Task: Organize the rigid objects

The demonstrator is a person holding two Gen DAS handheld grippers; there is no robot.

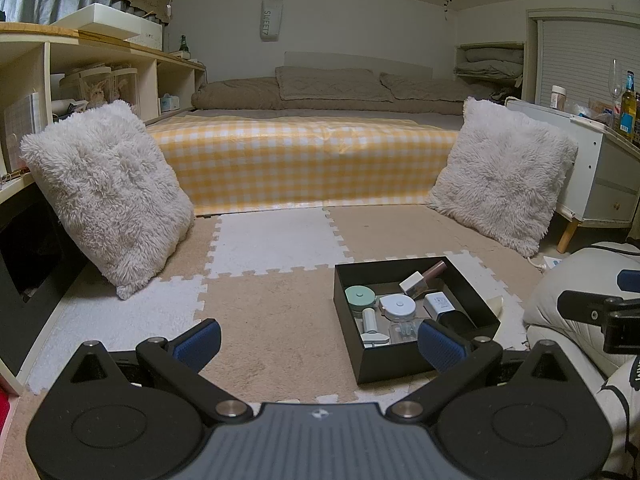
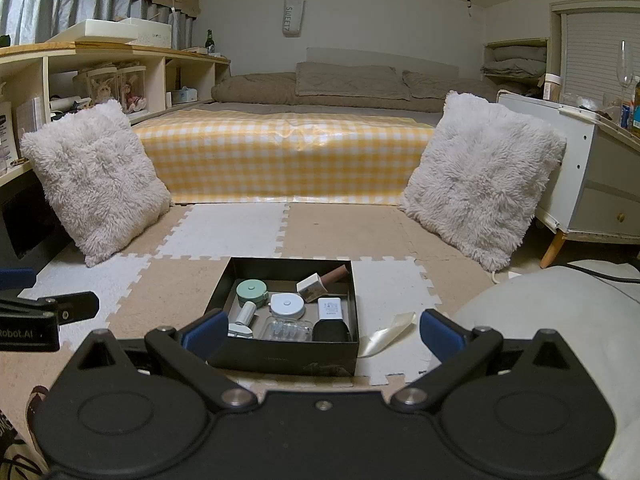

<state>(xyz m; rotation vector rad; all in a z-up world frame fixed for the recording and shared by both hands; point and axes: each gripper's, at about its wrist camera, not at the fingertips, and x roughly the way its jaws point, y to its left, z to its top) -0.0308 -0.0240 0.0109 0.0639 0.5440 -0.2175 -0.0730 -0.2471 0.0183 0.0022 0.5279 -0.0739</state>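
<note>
While both grippers are hovering low over the foam floor mat (image 1: 272, 312), their blue-padded fingers are standing wide apart and holding nothing. From the left gripper (image 1: 318, 340), the black box (image 1: 472, 280) is sitting ahead and to the right of the fingers, its near corner lying behind the right fingertip. From the right gripper (image 2: 322, 330), the same black box (image 2: 288, 356) is lying straight ahead between the fingers, its near wall facing the camera.

Inside are lying a green round case (image 2: 251, 292), a white round case (image 2: 286, 306), a white charger (image 2: 330, 309), a clear case (image 2: 285, 330) and what is probably a brown tube (image 2: 334, 274), partly hidden. Only the right view is showing the cream ribbon (image 2: 390, 334) on the mat just right of the box, inside the right finger. Only the left view is showing open mat stretching leftward to a fluffy cushion (image 1: 106, 196).
</note>
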